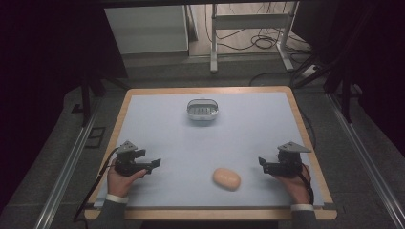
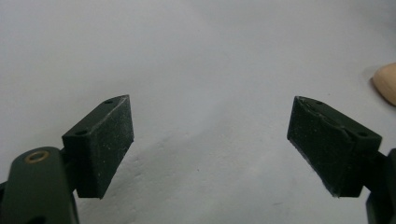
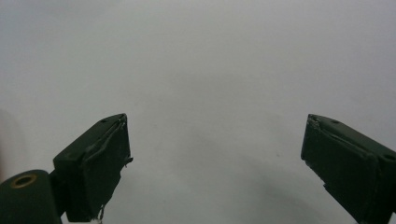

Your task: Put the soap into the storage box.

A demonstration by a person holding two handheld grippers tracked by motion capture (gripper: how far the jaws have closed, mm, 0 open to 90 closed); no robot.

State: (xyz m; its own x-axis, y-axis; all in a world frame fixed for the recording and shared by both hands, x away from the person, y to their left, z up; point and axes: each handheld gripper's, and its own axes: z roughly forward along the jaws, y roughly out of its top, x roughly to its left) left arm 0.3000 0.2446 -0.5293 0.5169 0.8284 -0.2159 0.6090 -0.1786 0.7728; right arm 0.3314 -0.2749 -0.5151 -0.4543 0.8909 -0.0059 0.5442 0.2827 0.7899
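A tan, oval, bread-like lump (image 1: 226, 179) lies on the pale blue mat near the front, between the two hands. Its edge shows at the right border of the left gripper view as the tan lump (image 2: 386, 83). My left gripper (image 1: 154, 165) rests at the front left, held by a hand, its jaws wide apart with only mat between them (image 2: 210, 144). My right gripper (image 1: 262, 163) sits at the front right, pointing left toward the lump, also open and holding nothing (image 3: 215, 163). A small white container with a grey insert (image 1: 202, 109) stands at the far middle of the mat.
The mat covers a wooden-edged table (image 1: 305, 138). Beyond the far edge stand a white frame's legs (image 1: 213, 47) and loose cables on the floor (image 1: 265, 43). Metal rails (image 1: 358, 143) run along both sides of the table.
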